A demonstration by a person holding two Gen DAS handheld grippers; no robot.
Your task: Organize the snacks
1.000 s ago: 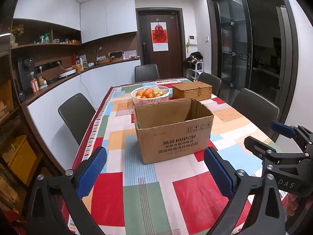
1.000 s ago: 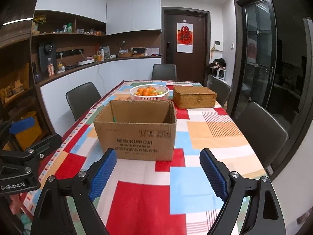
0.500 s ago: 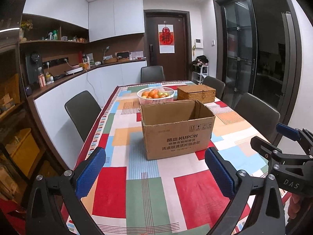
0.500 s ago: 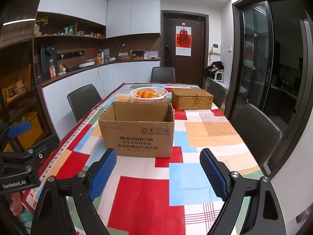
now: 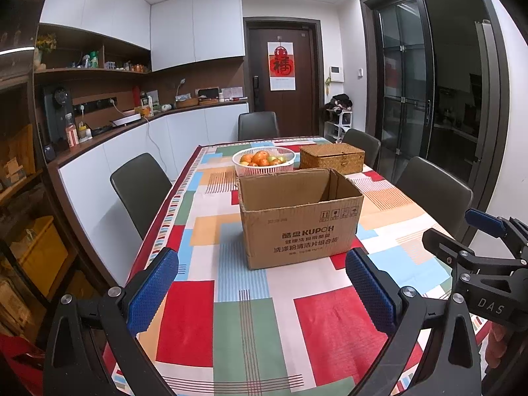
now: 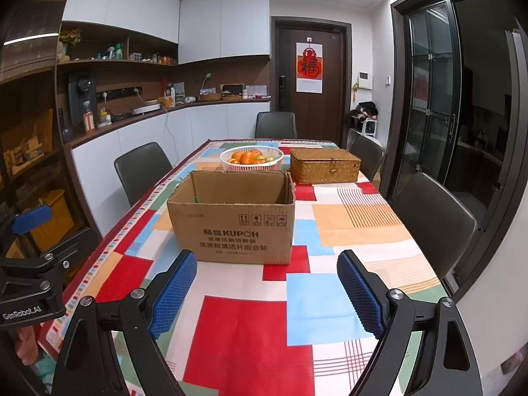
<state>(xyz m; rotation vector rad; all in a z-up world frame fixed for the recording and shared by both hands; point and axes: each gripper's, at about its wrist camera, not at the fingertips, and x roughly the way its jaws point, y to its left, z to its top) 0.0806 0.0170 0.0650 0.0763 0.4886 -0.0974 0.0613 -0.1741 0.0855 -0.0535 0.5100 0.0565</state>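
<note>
Both claws wide apart, nothing in them; left gripper (image 5: 262,285), right gripper (image 6: 267,283); cardboard box (image 6: 232,216) sits just ahead.

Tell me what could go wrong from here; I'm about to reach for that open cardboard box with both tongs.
The cardboard box looks light and open-topped, so a pinch on one wall may bend or tip it. The fruit basket sits right behind it and a push could knock it. The tablecloth may bunch if the box slides. Both tongs, left and right, are open and empty.
</note>
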